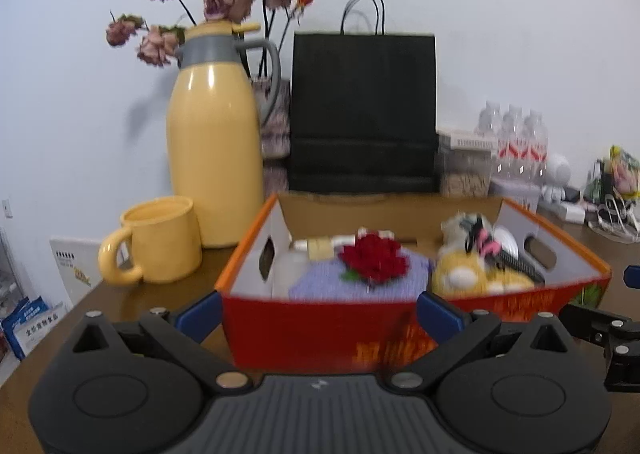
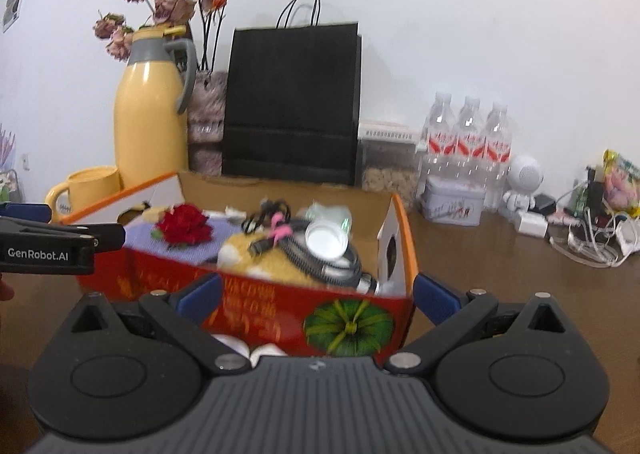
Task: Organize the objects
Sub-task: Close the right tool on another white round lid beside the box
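Note:
A red cardboard box [image 1: 320,330] with orange rims stands on the brown table. In it lie a red fabric flower [image 1: 374,260] on a purple knitted cloth [image 1: 320,284], a yellow plush toy [image 1: 468,274], a coiled black cable [image 2: 320,254] and a white lid [image 2: 326,240]. My left gripper [image 1: 318,312] is open just in front of the box's near wall, towards its left corner. My right gripper [image 2: 318,296] is open too, at the same wall near its right corner [image 2: 408,294]. The left gripper [image 2: 60,242] shows at the left of the right wrist view.
A yellow thermos jug [image 1: 214,142] and yellow mug [image 1: 160,242] stand left of the box, with dried roses [image 1: 216,2] behind. A black paper bag [image 1: 362,114] stands at the back. Water bottles [image 2: 468,134], a tin [image 2: 454,202], a white figurine [image 2: 522,182] and chargers with cables [image 2: 592,238] crowd the right.

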`<state>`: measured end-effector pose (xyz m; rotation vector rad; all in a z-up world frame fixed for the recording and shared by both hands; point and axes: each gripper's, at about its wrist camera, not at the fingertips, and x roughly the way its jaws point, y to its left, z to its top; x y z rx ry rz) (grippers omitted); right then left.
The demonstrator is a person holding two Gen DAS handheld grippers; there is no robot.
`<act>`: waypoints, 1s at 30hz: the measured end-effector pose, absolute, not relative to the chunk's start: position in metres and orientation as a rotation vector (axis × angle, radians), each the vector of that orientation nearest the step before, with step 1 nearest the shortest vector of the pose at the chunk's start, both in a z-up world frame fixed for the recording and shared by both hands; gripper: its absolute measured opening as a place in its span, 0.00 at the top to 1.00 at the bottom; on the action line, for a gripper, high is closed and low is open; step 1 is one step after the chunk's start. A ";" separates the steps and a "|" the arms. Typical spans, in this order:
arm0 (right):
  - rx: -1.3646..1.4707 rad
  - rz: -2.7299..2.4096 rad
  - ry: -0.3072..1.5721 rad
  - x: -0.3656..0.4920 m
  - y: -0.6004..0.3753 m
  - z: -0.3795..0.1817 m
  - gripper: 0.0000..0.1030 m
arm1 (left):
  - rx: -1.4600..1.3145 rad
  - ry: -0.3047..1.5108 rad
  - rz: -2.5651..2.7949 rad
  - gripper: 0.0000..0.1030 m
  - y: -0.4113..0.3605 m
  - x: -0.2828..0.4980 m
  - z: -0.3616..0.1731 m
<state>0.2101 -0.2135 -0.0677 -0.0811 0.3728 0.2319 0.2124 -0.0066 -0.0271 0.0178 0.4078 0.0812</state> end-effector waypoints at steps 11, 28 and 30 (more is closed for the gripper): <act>-0.099 0.235 0.531 0.205 -0.215 -0.090 0.00 | 0.029 0.515 0.077 0.00 -0.004 0.200 -0.039; -0.059 0.255 0.620 0.232 -0.212 -0.098 0.25 | 0.014 0.554 0.080 0.00 0.001 0.195 -0.041; -0.053 0.278 0.626 0.235 -0.210 -0.098 0.32 | 0.016 0.553 0.077 0.00 0.000 0.195 -0.041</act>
